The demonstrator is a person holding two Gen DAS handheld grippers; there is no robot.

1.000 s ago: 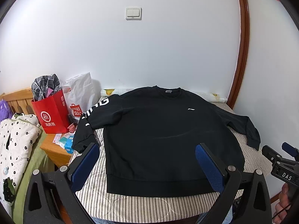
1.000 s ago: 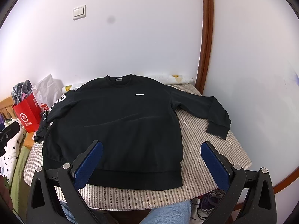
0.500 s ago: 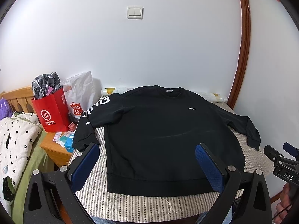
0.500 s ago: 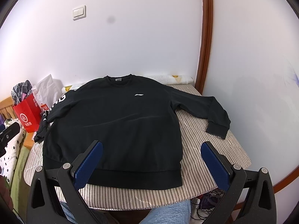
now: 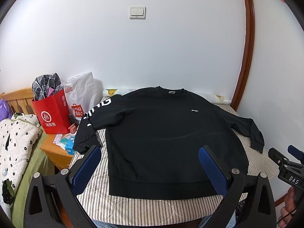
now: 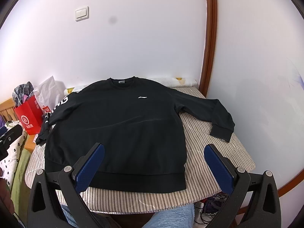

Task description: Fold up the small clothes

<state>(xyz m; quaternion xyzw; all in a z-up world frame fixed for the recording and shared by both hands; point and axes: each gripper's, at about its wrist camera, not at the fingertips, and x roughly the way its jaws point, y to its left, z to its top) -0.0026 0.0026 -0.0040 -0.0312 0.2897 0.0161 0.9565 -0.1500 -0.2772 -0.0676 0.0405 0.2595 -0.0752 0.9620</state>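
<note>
black sweatshirt (image 5: 167, 138) lies flat on striped table (image 5: 152, 210), both grippers' jaws spread.

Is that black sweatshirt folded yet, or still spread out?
Spread out, not folded. The black sweatshirt lies flat, front up, on the striped table cover, both sleeves stretched sideways, hem straight.

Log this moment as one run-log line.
stage: pre-grasp | left gripper: open, empty | right gripper: open, empty | black sweatshirt: flat, unfolded, sleeves spread on striped table
</note>
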